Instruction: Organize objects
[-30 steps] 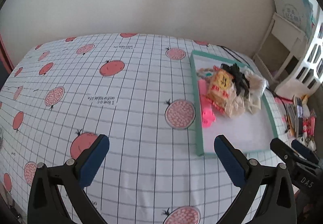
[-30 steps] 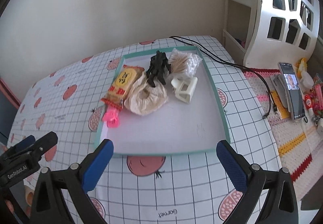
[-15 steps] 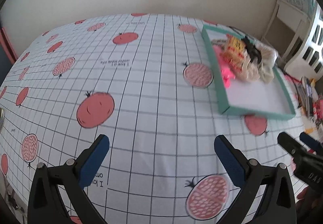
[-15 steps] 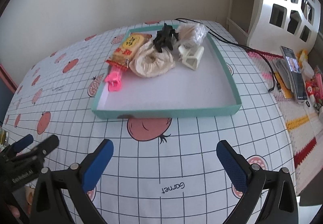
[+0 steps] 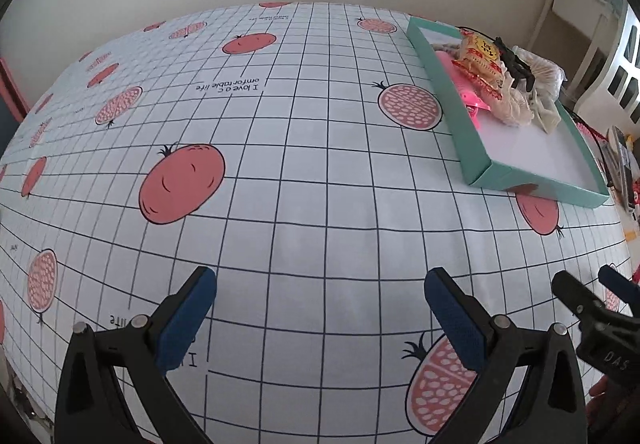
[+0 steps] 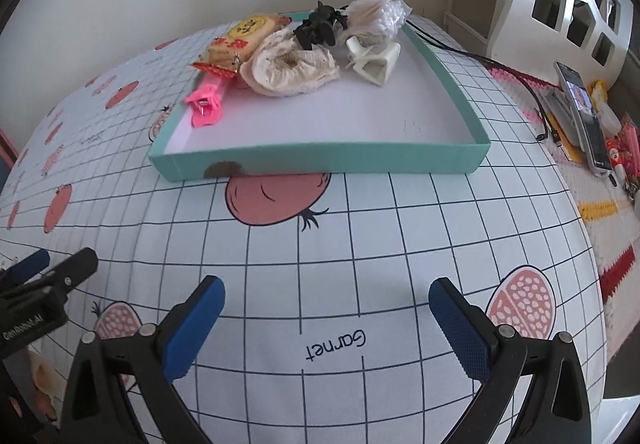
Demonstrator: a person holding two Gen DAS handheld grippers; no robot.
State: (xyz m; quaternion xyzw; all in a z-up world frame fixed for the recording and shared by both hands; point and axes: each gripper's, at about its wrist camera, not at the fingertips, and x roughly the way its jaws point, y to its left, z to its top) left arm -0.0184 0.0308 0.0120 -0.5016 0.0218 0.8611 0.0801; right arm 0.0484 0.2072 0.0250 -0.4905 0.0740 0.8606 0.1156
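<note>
Pink clip [image 6: 204, 105]: far end hidden under snack packet [image 6: 240, 39]. Teal tray [image 6: 320, 161]: a brown smudge on its near wall, nature unclear. Phone [image 6: 582, 115] right of tray: screen content too small to read. Right gripper [image 5: 592, 296] cut by frame edge in left view.

Tablecloth, left wrist view: the white grid-patterned cloth with red fruit prints [image 5: 304, 179] carries "I love a comfortable life", printed upside down.
Tablecloth, right wrist view: the same cloth [image 6: 360, 244] shows the word "Garnet", upside down, between the near finger pads.
Right gripper body: the black gripper [image 5: 596, 308] seen at the left camera's edge bears white letters "DAS".
Left gripper body: the black gripper [image 6: 44, 276] at the right camera's edge bears "GenRobot.AI".
Snack packet: the yellow and red wrapper [image 6: 240, 37] has red characters, not legible.
</note>
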